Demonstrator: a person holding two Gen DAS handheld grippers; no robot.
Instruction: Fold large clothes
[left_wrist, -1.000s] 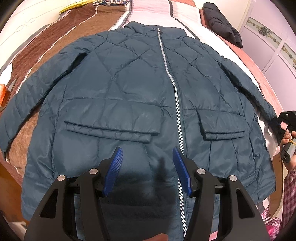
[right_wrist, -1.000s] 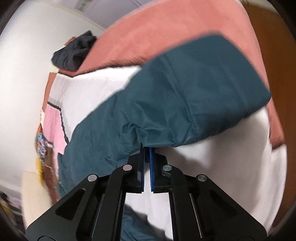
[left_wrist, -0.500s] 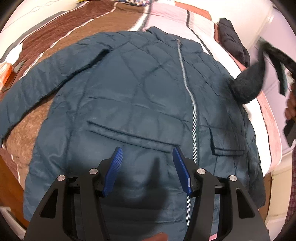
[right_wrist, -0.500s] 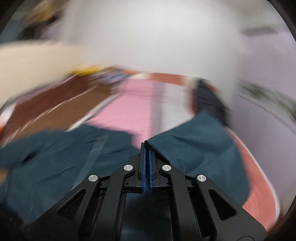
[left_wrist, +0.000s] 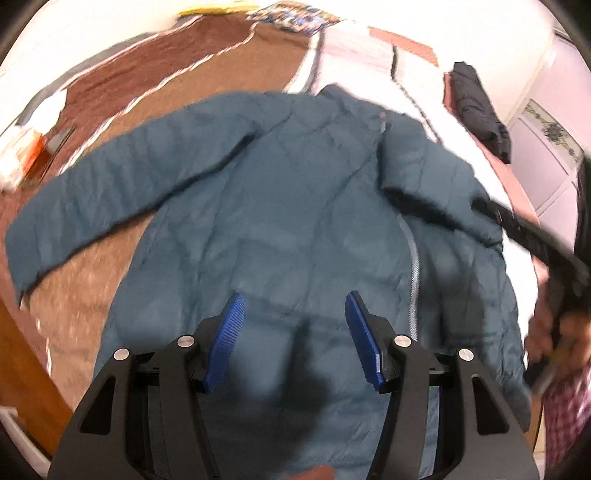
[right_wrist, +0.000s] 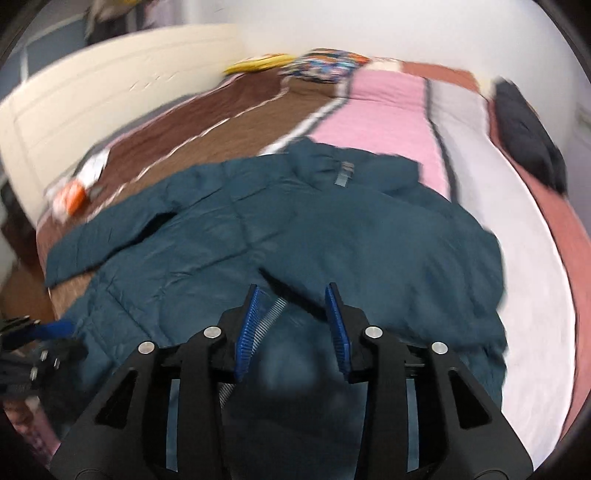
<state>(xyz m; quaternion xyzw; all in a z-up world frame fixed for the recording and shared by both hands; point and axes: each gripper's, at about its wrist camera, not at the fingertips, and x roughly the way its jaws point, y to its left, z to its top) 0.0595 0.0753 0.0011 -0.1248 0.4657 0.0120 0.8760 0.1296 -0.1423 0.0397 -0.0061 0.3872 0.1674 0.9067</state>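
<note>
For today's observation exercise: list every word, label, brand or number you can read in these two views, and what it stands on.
No text can be read.
Orange packet on the bed: any print too blurred to read.
Patterned cushion: colours only, no letters discernible.
Teal puffer jacket: no visible label or brand.

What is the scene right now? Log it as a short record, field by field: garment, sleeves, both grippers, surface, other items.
garment: teal quilted jacket, front up, zipper closed
right sleeve: folded across the front
left sleeve: spread out on the blanket
left gripper: open, empty, above the hem
right gripper: open, empty, above the folded sleeve
surface: bed with patchwork blanket
other: dark garment at the bed's edge
</note>
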